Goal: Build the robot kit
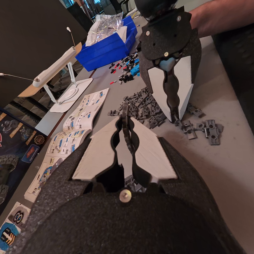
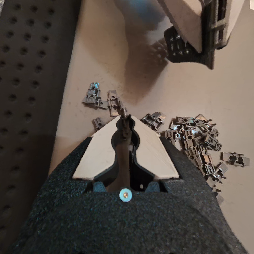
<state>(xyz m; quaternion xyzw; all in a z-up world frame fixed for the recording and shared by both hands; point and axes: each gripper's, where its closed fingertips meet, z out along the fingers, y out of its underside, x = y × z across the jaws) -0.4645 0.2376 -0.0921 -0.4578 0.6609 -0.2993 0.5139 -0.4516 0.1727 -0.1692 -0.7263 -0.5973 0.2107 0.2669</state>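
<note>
1. Risk of dropping: left gripper [image 1: 125,119] pinching a dark track strip [image 1: 126,129] only at the tips, so a jolt could swing it loose
2. Risk of scattering the grey link pile [image 2: 195,143] while lifting from its edge
3. Right gripper [image 2: 125,116] nearly closed, clamped on one grey link [image 2: 124,123] beside the pile, tips down at the table [image 2: 178,96]

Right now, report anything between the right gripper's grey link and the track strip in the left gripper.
Nothing visible. The right gripper, shut on a grey link, faces bare table up to the track strip hanging from the left gripper. The pile of links lies aside.
</note>
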